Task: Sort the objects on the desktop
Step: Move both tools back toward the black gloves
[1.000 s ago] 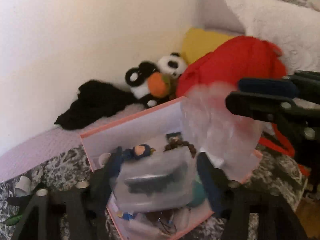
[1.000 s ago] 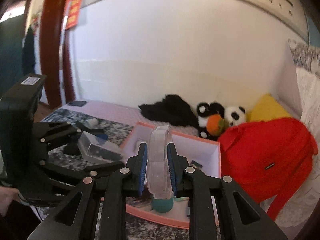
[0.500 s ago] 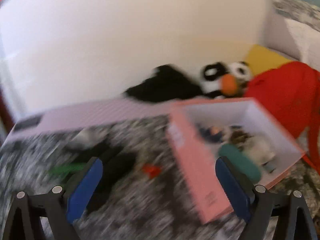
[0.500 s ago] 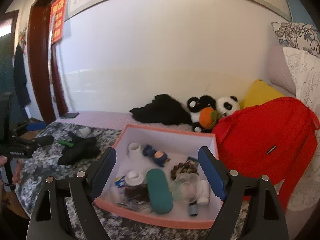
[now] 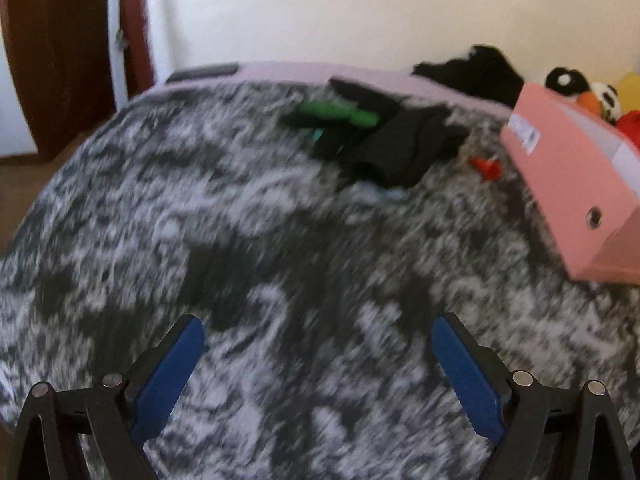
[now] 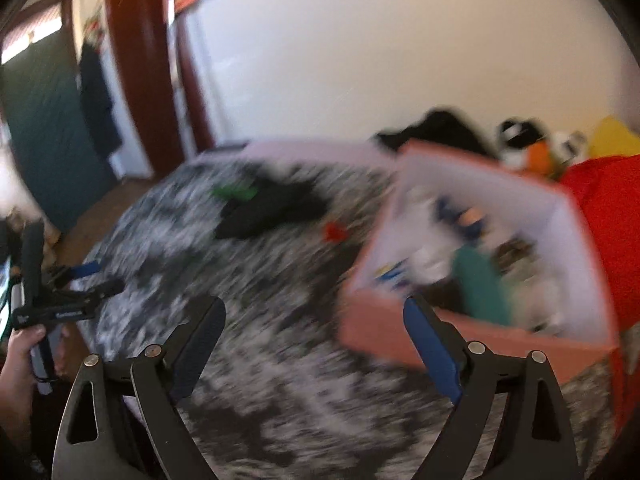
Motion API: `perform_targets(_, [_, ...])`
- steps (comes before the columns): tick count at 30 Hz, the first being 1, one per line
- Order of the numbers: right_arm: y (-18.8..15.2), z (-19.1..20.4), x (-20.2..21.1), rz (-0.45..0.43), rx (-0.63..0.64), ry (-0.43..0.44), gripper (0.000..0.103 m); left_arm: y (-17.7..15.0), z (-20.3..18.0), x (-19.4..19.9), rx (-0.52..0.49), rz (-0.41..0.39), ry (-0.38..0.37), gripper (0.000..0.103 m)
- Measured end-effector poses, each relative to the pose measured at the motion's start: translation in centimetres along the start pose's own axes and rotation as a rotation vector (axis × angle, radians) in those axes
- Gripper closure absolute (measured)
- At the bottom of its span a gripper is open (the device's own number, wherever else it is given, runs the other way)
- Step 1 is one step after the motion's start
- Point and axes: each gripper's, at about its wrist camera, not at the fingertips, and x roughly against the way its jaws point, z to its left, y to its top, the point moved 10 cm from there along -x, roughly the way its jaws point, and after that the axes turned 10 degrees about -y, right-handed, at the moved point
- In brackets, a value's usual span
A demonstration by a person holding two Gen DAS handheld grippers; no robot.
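Both the left gripper [image 5: 318, 336] and right gripper [image 6: 314, 318] gape wide and empty over the mottled cover [image 5: 248, 240], the pink box [image 6: 472, 336] of blurred, perhaps small, objects lying to their right.

Motion blur smears the pink box [image 6: 460, 336] contents (unidentifiable); its right end is cropped.

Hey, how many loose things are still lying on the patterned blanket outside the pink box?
3: a green object farthest back, a black cloth bundle beside it, a small red piece near the pink box. Blur may hide others.
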Motion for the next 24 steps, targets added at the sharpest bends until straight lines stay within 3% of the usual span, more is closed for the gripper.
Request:
perform_targets(2, [-1.2,3.1,-2.5,0.052,-0.027,0.060,0.010,-0.7,1.1,-0.2,0.021,0.005,0.000,0.007])
perform_targets(8, [-0.2,8.6,-9.6,0.150,-0.238,0.221,0.010,3.3,3.3,-1.9,0.036,-0.036,0.002,0.007])
perform_targets(13, [3.6,9.2,-14.6,0.134,-0.370,0.214,0.010,8.4,2.8,-5.5,-0.001,-0.050,-0.019,0.007])
perform_targets(17, [6.3,8.4,-18.5,0.146,-0.473,0.228,0.010,12.6,1.5,-9.7,-0.011,-0.049,-0.082,0.007])
perform_targets(24, [7.7,8.2,-27.0,0.232,-0.554,0.237,0.010,17.0,0.5,-15.6,-0.040,-0.051,-0.119,0.007])
